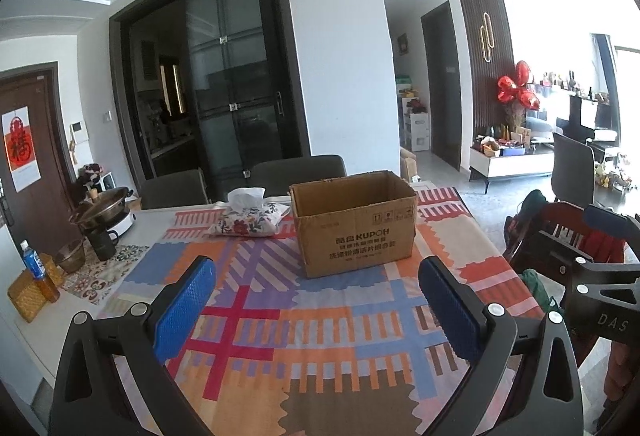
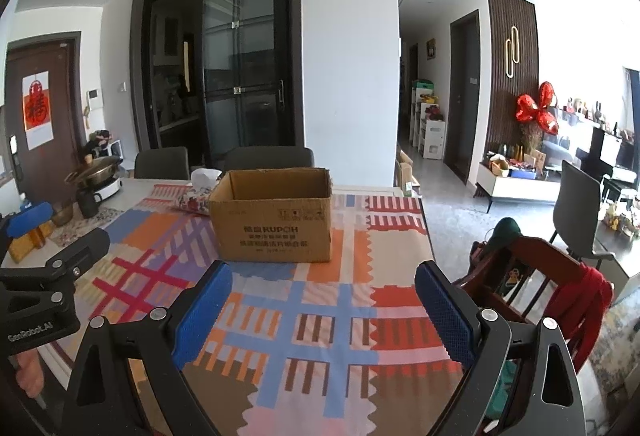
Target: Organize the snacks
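An open brown cardboard box (image 1: 354, 222) stands upright on the patterned tablecloth (image 1: 320, 336), beyond both grippers; it also shows in the right wrist view (image 2: 274, 220). Its inside is hidden from both views. My left gripper (image 1: 316, 300) is open and empty, held above the cloth in front of the box. My right gripper (image 2: 322, 306) is open and empty, also short of the box. The right gripper's body shows at the right edge of the left wrist view (image 1: 592, 276). The left gripper shows at the left edge of the right wrist view (image 2: 44, 276). No snacks are in view.
A floral tissue pouch (image 1: 250, 218) lies left of the box. A pot on a cooker (image 1: 106, 205), a dark mug (image 1: 102, 242), a blue-labelled bottle (image 1: 38, 270) and a woven basket (image 1: 28, 292) stand at the table's left. A wooden high chair (image 2: 532, 276) stands right of the table. Dark chairs (image 1: 300, 171) stand behind.
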Demonstrator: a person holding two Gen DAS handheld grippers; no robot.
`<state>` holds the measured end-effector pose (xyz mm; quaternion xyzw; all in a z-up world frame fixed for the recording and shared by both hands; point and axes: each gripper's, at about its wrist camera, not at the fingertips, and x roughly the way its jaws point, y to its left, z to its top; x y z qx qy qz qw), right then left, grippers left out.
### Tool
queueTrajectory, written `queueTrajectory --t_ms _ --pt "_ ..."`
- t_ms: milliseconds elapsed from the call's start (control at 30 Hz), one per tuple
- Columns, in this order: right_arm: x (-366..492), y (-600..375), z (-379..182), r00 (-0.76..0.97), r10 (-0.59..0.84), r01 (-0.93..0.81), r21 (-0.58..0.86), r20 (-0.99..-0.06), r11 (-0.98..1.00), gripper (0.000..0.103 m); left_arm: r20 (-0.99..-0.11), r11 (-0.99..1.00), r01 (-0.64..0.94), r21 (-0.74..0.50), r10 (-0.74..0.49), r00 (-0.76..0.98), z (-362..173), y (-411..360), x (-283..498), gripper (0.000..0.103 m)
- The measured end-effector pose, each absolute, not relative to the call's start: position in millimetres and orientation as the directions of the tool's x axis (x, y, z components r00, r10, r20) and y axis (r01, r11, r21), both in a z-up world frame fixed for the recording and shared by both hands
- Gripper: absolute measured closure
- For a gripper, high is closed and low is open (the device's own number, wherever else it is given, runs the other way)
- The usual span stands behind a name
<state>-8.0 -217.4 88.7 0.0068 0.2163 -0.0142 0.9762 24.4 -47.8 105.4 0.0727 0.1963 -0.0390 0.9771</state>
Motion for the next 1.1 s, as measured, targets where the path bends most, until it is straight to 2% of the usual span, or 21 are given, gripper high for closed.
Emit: queueTrajectory --t_ms 1100 --pt "-15.6 -214.8 99.2 0.92 -0.01 0.015 0.011 -0.393 1.0 0.009 -0.361 0.988 0.099 0.118 -0.05 0.931 115.3 -45.1 16.6 0.0"
